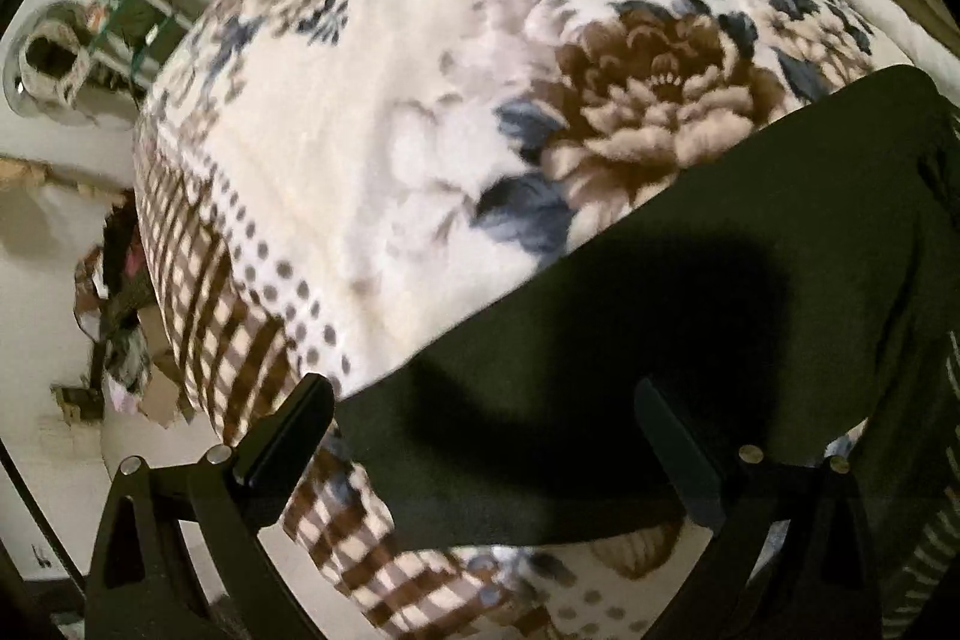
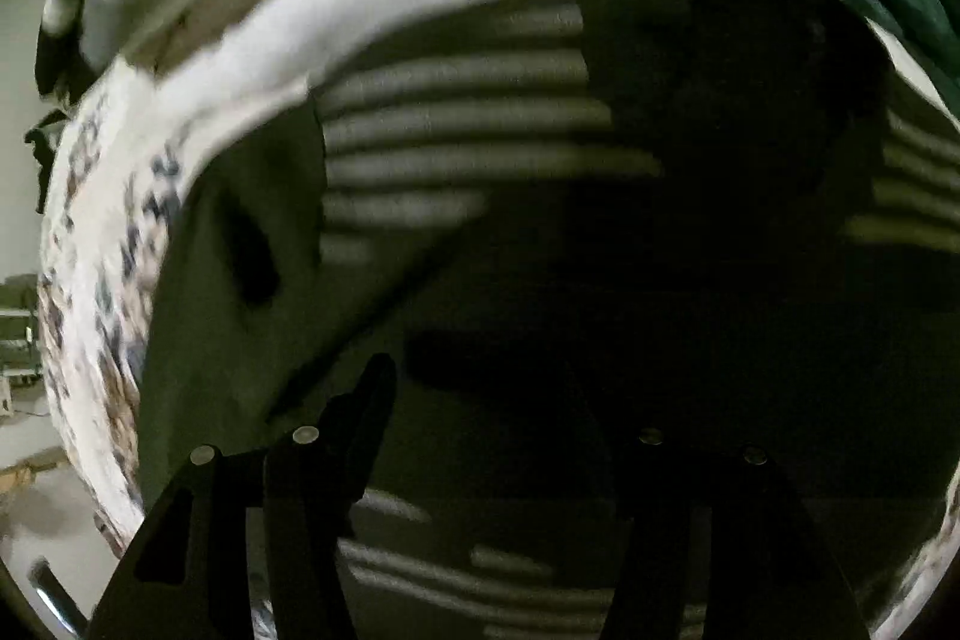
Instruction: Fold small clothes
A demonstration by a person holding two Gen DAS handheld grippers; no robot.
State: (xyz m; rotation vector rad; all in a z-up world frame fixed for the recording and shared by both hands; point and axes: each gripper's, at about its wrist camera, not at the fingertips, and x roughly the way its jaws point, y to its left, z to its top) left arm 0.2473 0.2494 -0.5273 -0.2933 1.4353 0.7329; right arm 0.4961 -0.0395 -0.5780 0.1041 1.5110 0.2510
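I have one dark garment (image 1: 690, 328) lying flat on the floral blanket (image 1: 372, 148), which covers the bed; in the right wrist view the same garment (image 2: 252, 316) shows a grey-striped panel (image 2: 456, 124), so I read it as one piece, plain on one part and striped on another; blur keeps me from being sure. My left gripper (image 1: 486, 436) is spread wide, fingers straddling the garment's near edge, nothing pinched; my right gripper (image 2: 498, 400) sits low over the striped part, jaws apart as far as I can see, but it's dark and smeared there. Step in hand, I judge: take an edge for the fold. To do it well I'd drop each gripper onto a hem, pinch cloth only and not blanket, lift both evenly. Count: one garment; one blanket; two grippers.
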